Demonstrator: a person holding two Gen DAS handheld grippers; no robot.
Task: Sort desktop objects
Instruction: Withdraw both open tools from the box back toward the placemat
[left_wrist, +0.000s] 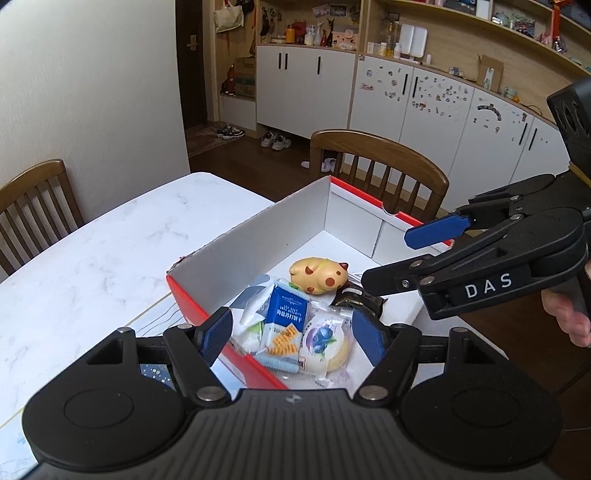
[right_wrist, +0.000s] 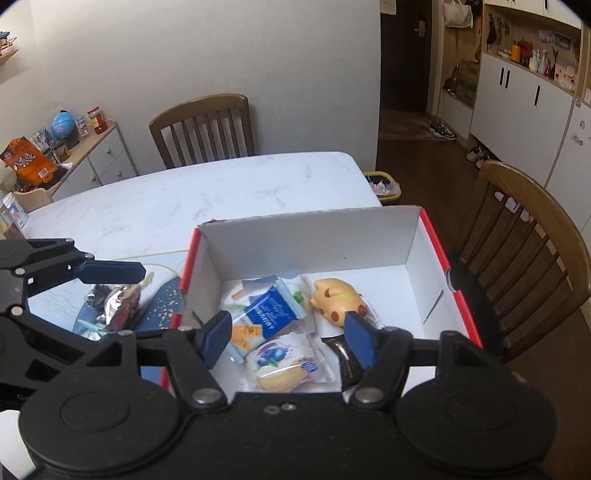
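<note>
A red-and-white cardboard box (left_wrist: 255, 221) (right_wrist: 306, 218) stands on the marble table. Inside lie a yellow spotted toy animal (left_wrist: 319, 275) (right_wrist: 338, 301), a blue cracker packet (left_wrist: 284, 321) (right_wrist: 264, 319), a blueberry pastry packet (left_wrist: 325, 341) (right_wrist: 280, 363) and a dark packet (left_wrist: 354, 299) (right_wrist: 341, 354). My left gripper (left_wrist: 293, 336) hangs open over the box's near corner, holding nothing. My right gripper (right_wrist: 290, 338) (left_wrist: 399, 256) is also open and empty, above the packets. A silver foil packet (right_wrist: 114, 302) lies outside the box on a dark blue speckled mat (right_wrist: 162, 302), below the left gripper's blue fingertip (right_wrist: 110, 271).
Wooden chairs (left_wrist: 380, 162) (right_wrist: 203, 125) stand at the table's far sides. A hand (left_wrist: 569, 321) holds the right gripper's handle. A small bin (right_wrist: 384, 186) sits on the floor past the table edge. A low cabinet (right_wrist: 92, 158) with clutter stands at the left wall.
</note>
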